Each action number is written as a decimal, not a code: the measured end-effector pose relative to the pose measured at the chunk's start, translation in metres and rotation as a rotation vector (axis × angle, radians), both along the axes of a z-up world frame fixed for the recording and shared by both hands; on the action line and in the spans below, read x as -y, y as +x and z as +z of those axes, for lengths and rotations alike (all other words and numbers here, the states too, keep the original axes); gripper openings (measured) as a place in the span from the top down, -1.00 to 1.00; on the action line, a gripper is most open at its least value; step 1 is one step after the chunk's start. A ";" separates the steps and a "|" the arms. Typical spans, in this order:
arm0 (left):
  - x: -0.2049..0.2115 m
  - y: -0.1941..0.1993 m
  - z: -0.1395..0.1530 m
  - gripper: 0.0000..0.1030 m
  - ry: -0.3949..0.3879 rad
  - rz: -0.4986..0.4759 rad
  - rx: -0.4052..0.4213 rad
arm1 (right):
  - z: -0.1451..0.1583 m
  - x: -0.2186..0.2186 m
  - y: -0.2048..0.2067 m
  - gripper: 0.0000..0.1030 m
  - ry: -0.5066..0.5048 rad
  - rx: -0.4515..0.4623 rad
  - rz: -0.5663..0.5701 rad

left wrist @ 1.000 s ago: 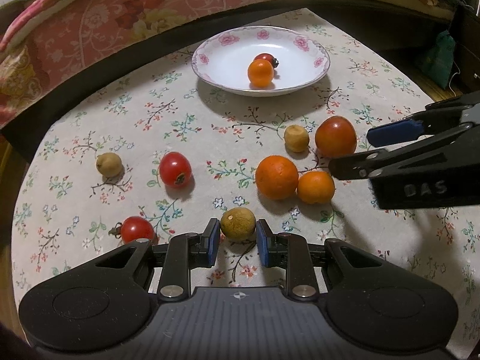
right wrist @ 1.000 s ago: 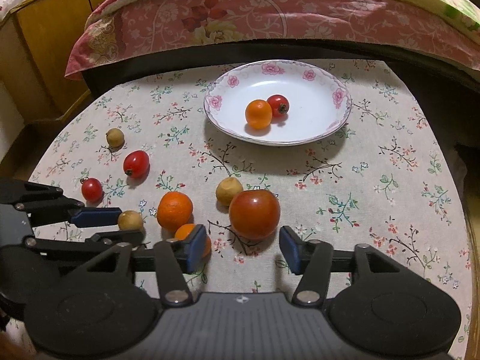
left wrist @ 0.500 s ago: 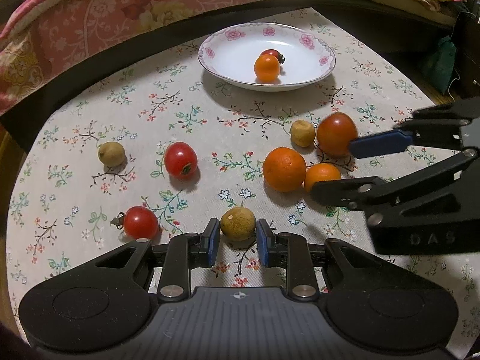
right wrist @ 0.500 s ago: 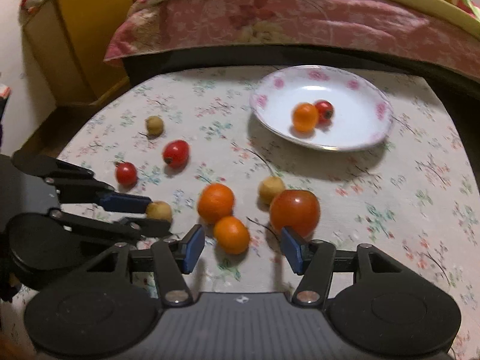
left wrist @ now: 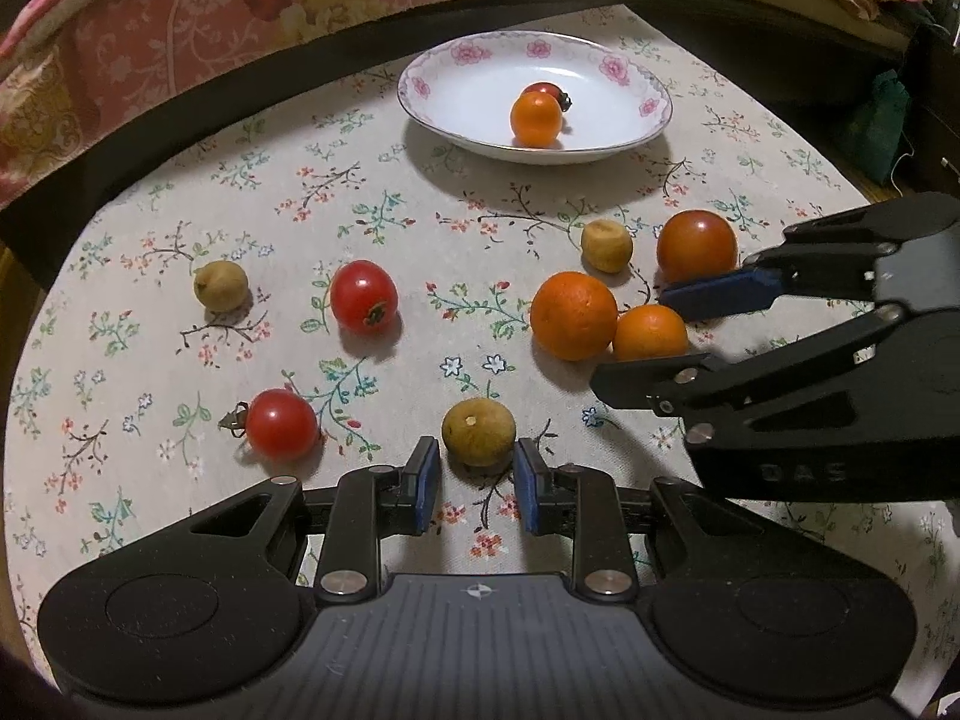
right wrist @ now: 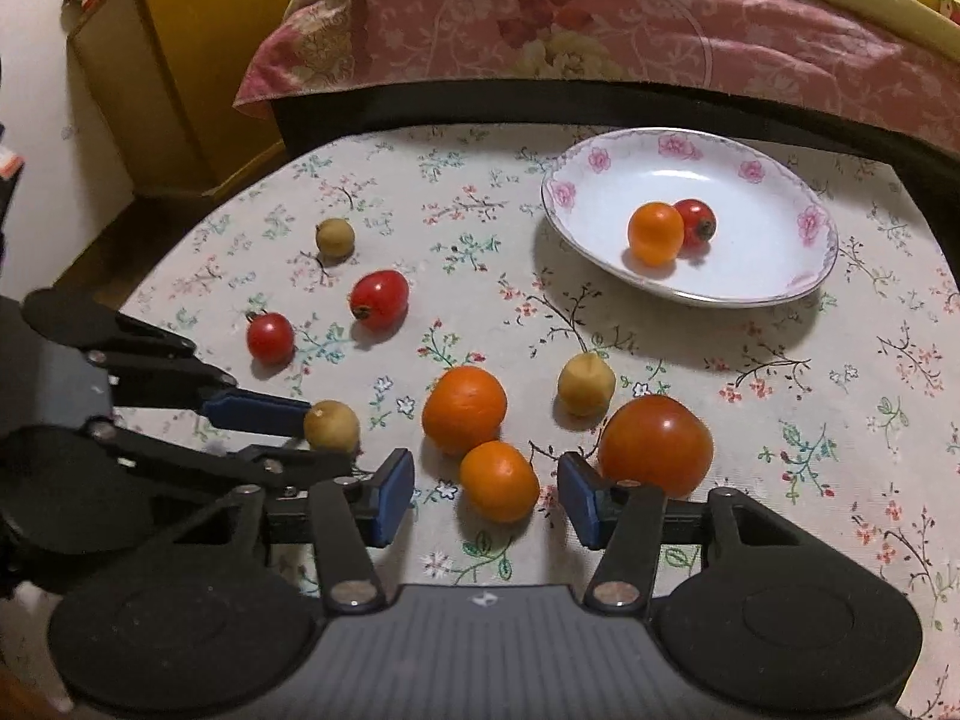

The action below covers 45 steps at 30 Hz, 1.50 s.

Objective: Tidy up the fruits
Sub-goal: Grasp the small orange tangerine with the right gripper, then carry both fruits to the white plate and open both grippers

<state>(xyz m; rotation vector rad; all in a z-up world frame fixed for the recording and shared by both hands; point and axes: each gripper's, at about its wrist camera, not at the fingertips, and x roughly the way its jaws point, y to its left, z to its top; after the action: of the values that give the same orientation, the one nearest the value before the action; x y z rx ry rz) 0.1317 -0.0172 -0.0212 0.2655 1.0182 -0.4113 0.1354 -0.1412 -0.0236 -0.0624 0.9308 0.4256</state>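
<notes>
Left gripper point(left wrist: 474, 480): we see its blue pads drawn in on either side of a brown longan point(left wrist: 479, 432) on the flowered tablecloth point(left wrist: 372, 216); the jaws are at their narrowest and clamp the fruit, which sits at the very tips.
Longan from the right wrist view: we find it point(right wrist: 331, 426) between the left gripper's two fingers point(right wrist: 258, 412), which reach in from the left edge.
Right gripper point(right wrist: 486, 495): its jaws are closing around a small orange point(right wrist: 499, 482); we see a gap on both sides, so the pads do not press on it.
Right gripper from the left wrist view: it point(left wrist: 672, 330) comes in from the right, one finger each side of the small orange point(left wrist: 650, 333).
Beyond the right gripper: a larger orange point(right wrist: 464, 410) touches the small one, and a big red tomato point(right wrist: 656, 444) sits just past the right-hand pad.
Farther ahead: a pale longan point(right wrist: 585, 384), then a white plate point(right wrist: 774, 276) holding an orange fruit point(right wrist: 655, 234) and a small tomato point(right wrist: 696, 222).
Left of the left gripper: a cherry tomato point(left wrist: 281, 424) close by, another tomato point(left wrist: 363, 296) and a longan point(left wrist: 220, 285) farther off.
Pose: both grippers point steeply down at the cloth.
</notes>
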 end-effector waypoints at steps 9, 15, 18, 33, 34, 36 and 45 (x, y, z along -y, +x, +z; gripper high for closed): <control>-0.001 0.002 0.000 0.35 -0.017 0.010 0.010 | -0.005 -0.002 0.001 0.51 -0.016 0.003 -0.007; 0.002 0.001 0.003 0.36 -0.025 0.006 0.024 | -0.003 -0.001 -0.001 0.53 0.024 -0.015 -0.007; 0.002 0.001 0.005 0.36 -0.032 0.004 0.031 | 0.002 0.000 -0.002 0.53 0.034 -0.013 -0.007; 0.008 -0.003 0.008 0.37 -0.049 -0.015 0.044 | 0.011 0.012 -0.008 0.53 0.068 -0.037 -0.043; 0.007 -0.002 0.009 0.37 -0.052 -0.015 0.044 | 0.011 0.013 -0.009 0.53 0.073 -0.040 -0.044; 0.008 -0.003 0.010 0.37 -0.057 -0.015 0.048 | 0.013 0.014 -0.010 0.53 0.083 -0.043 -0.049; 0.014 0.006 0.021 0.37 -0.084 -0.004 0.073 | 0.023 0.023 -0.005 0.53 0.134 -0.028 -0.092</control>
<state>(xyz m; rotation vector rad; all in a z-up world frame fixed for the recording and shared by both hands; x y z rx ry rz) 0.1380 -0.0310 -0.0002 0.2059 0.9263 -0.4440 0.1303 -0.1645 -0.0005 0.1081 0.9265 0.4036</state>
